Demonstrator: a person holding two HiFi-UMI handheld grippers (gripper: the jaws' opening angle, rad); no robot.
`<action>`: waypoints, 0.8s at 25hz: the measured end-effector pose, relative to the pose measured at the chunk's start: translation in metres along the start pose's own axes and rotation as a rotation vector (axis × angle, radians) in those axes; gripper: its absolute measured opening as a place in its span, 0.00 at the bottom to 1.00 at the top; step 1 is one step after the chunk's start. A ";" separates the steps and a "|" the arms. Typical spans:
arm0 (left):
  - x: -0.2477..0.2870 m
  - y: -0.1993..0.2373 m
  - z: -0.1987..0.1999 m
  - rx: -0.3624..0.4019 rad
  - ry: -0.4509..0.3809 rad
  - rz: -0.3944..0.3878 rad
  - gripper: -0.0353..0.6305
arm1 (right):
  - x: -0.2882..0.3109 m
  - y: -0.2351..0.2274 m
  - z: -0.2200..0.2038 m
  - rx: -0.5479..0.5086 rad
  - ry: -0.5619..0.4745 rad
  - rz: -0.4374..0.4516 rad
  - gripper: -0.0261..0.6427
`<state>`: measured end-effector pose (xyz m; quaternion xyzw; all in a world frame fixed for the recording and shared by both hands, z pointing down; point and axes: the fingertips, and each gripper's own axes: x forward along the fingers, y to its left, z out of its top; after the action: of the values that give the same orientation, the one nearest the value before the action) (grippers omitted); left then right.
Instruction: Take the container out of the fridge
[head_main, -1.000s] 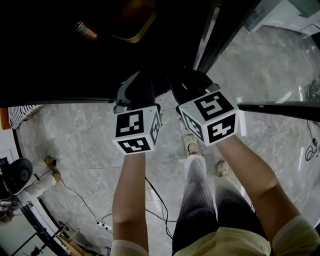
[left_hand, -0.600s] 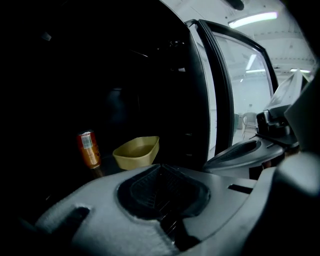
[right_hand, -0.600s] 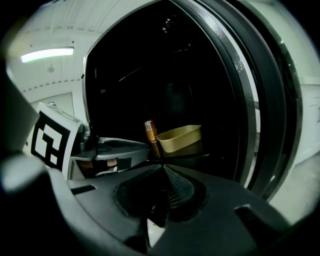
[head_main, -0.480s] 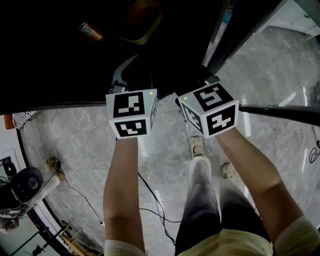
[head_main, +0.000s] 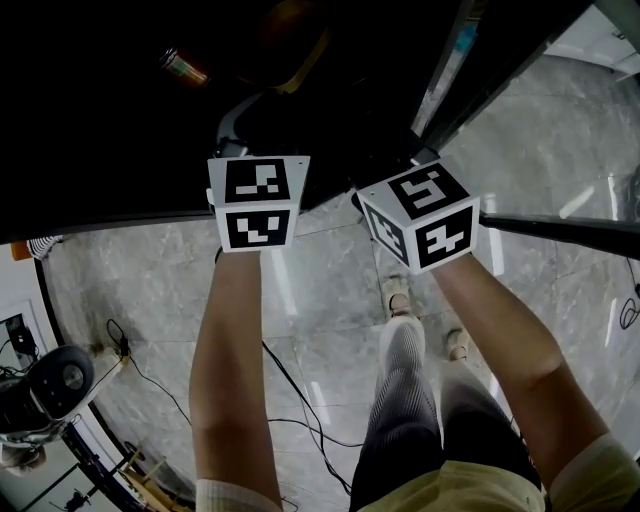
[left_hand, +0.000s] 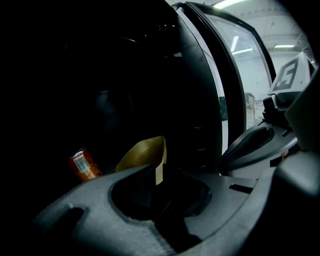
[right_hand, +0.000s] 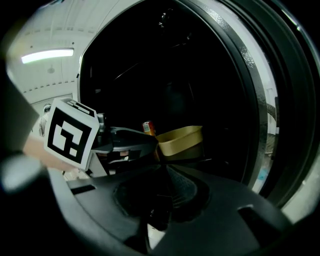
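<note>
A tan container (left_hand: 142, 154) stands on a shelf inside the dark fridge, also seen as the tan container (right_hand: 181, 140) and dimly as the container (head_main: 290, 40). My left gripper (left_hand: 159, 174) is shut with nothing in it. Its tips line up with the container's near corner; I cannot tell if they touch. From the right gripper view, the left gripper (right_hand: 127, 142) reaches in just left of the container. My right gripper (right_hand: 164, 167) is shut and empty, a short way back from the container. In the head view both marker cubes, left (head_main: 256, 202) and right (head_main: 420, 225), sit at the fridge opening.
A red can (left_hand: 83, 165) stands just left of the container, also the can (right_hand: 148, 128) and the can (head_main: 183, 66). The glass fridge door (left_hand: 235, 90) stands open on the right. Grey marble floor (head_main: 320, 290) with cables lies below.
My left gripper has moved forward toward the fridge shelf and its cube has turned level. The right gripper has shifted only slightly.
</note>
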<state>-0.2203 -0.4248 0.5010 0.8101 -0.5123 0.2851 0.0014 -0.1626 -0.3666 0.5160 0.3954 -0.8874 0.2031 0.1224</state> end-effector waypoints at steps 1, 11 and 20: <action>0.003 0.000 0.000 0.017 0.009 -0.008 0.09 | 0.000 0.000 -0.002 0.001 0.004 -0.001 0.08; 0.027 -0.001 -0.002 0.196 0.101 -0.093 0.29 | -0.002 0.000 -0.006 0.024 0.014 0.000 0.08; 0.038 0.000 -0.016 0.510 0.231 -0.122 0.30 | -0.003 0.002 -0.015 0.016 0.033 0.006 0.08</action>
<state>-0.2162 -0.4521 0.5324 0.7758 -0.3709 0.4944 -0.1268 -0.1618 -0.3568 0.5277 0.3902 -0.8848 0.2172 0.1334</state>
